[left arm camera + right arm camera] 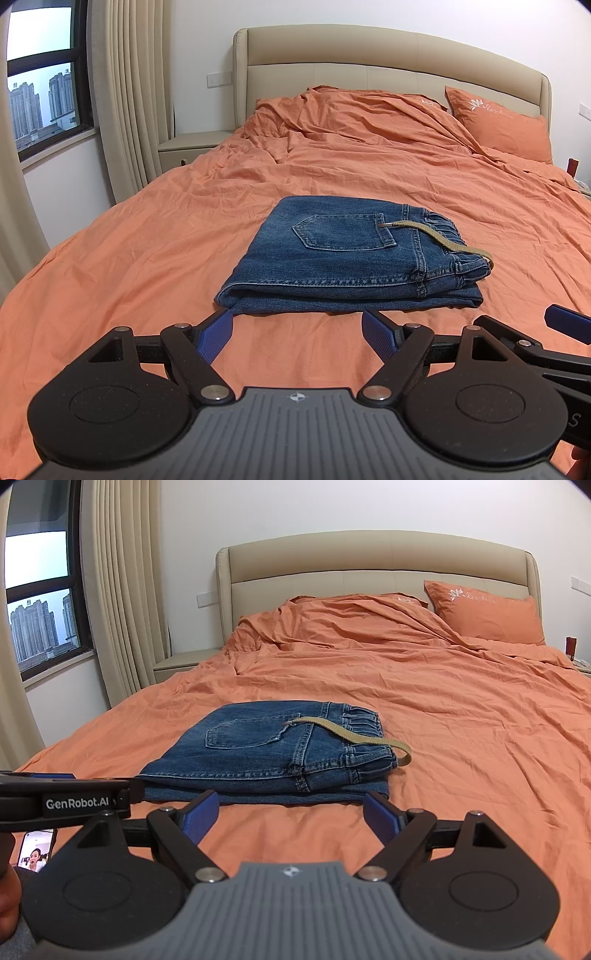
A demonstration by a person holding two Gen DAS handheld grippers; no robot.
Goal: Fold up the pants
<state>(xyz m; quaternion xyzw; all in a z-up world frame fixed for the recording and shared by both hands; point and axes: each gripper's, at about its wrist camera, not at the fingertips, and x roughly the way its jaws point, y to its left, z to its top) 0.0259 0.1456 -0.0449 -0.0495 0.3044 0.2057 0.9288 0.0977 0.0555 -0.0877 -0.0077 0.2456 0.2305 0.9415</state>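
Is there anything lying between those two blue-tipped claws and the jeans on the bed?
Nothing visible. Only bare orange bedsheet lies between the open left gripper, the open right gripper and the folded jeans. A khaki drawstring rests on top, at the waistband.

We see the folded jeans (343, 258) lying flat on the orange bed (147, 236), back pocket up, with a tan drawstring (439, 240) trailing across the waistband on the right. Our left claw (297, 332) hovers just near of them, spread wide and empty. The right claw (569, 325) pokes in at far right.
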